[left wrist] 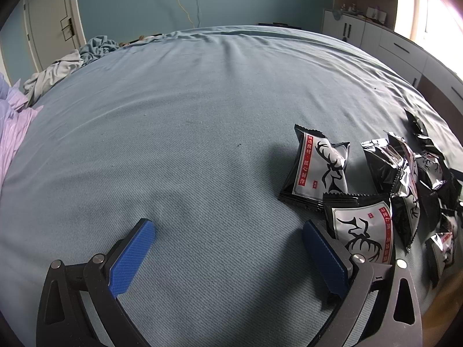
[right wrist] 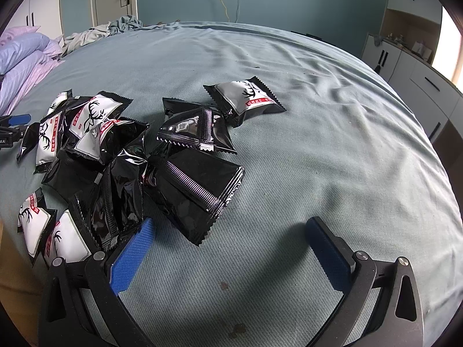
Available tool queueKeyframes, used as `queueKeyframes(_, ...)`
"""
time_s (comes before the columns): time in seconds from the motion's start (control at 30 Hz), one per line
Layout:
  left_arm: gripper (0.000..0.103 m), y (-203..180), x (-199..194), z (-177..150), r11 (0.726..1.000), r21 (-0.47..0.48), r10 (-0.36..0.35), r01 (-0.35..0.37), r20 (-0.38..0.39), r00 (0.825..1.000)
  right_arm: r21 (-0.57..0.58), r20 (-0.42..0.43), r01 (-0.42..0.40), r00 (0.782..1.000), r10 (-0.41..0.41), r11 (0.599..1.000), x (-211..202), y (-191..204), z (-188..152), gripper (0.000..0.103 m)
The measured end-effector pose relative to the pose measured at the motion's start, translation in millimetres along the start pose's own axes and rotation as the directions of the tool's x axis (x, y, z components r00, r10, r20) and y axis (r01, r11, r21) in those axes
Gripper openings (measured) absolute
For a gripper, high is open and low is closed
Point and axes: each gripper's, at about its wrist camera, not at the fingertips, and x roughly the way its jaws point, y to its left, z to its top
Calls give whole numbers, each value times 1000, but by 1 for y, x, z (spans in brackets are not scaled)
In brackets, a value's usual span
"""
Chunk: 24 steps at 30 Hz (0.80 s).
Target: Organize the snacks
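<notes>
On the blue bedsheet (right wrist: 318, 144) a jumbled pile of snack packets (right wrist: 95, 144) lay between the two tongs, one packet (right wrist: 249, 98) apart beyond it. Both the left tongs (left wrist: 228, 248) and right tongs (right wrist: 231, 245) gaped wide, holding nothing. A sound start, I judged, was pinching a loose outer packet by its crimped edge, not the heap's middle. Each packet bore a black deer and red Chinese characters, too small to read surely.
</notes>
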Motion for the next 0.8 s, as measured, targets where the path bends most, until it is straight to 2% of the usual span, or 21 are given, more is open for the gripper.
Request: queueKeyframes(0.8,103,-2,2,0,1000,1,0,0,-2,1000,1,2,-2,1000,2,1000,0,0,-1,103)
